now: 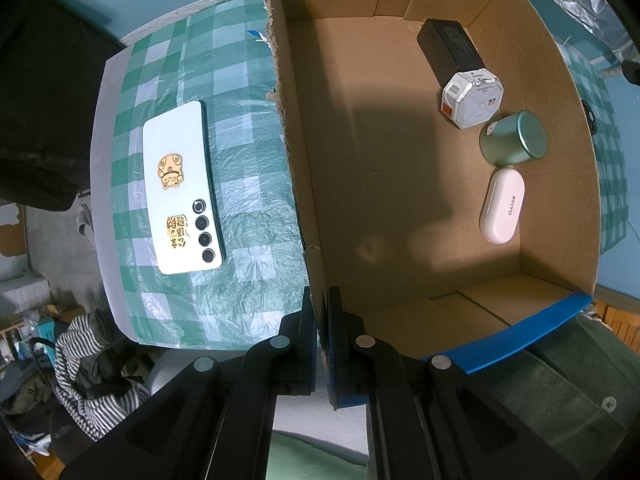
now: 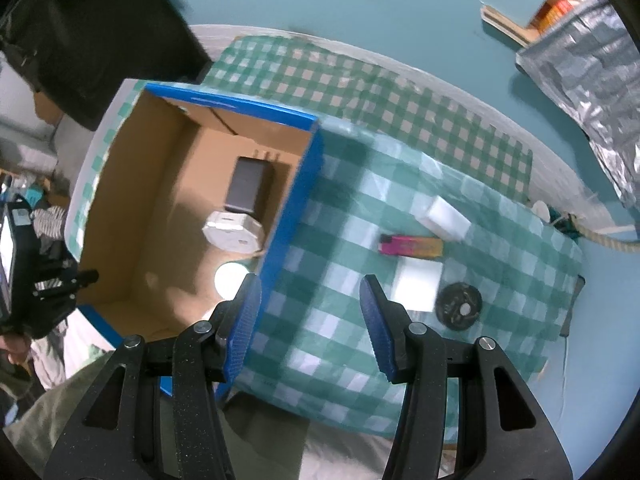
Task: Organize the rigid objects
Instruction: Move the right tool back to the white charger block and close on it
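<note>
Looking down my left wrist view, I see the cardboard box (image 1: 400, 184) sitting on the green-checked tabletop (image 1: 240, 208), and my left gripper (image 1: 322, 320) has its fingers pinched nearly together on the box's near-left wall, one finger outside and one inside. Inside the box, along its right wall, lie a black power bank (image 1: 448, 48) at the far end, a white octagonal case (image 1: 472, 98) touching its near end, a green round tin (image 1: 514, 138) just beside that, and a white earbud case (image 1: 502, 206) nearest to me. To the left of the box, apart from it, a white phone (image 1: 182, 188) lies face down on the cloth, with gold stickers on its back. In my right wrist view, the right gripper (image 2: 308, 308) hovers with its fingers spread wide and nothing between them, its left finger (image 2: 246, 312) over the box's blue-edged right wall (image 2: 292, 208). Further right on the cloth I can make out a white block (image 2: 444, 216), a pink and yellow lighter (image 2: 412, 246), a white card (image 2: 418, 284) and a dark round disc (image 2: 459, 307), all somewhat blurred.
</note>
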Demonstrator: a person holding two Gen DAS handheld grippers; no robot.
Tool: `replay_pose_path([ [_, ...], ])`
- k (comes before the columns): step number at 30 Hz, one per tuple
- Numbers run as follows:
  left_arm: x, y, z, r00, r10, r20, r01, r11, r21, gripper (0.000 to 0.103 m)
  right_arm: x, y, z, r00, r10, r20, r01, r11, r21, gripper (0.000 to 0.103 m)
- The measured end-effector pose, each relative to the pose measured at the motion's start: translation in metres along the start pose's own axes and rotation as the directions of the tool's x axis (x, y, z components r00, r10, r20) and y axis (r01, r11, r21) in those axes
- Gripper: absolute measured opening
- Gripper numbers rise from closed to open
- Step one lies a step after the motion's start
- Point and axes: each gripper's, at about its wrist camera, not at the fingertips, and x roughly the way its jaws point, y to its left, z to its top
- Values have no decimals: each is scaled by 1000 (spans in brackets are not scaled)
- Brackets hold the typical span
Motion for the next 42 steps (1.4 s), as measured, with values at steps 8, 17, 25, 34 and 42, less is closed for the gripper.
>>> replay_pose_path([
  [8,0,0,1,1000,-1,-1,1,1000,0,4,19,-49,-6,1000,6,-6,-5,991,135,51],
  [17,-1,1,0,1000,3,-1,-3,1000,4,4,76,-103,-11,998,-33,-51,44,974,222,51],
  [25,-1,1,1,1000,6,-2,-6,1000,1,4,104,-111,-16,998,-44,-43,52,975,214,51],
  [34,-1,0,1,1000,11,-4,-11,1000,0,4,124,-112,-10,996,-83,-45,90,979,183,51],
  [42,-1,1,-1,1000,6,-3,-6,1000,-9,4,144,-110,-15,988,-95,-120,114,980,164,51],
])
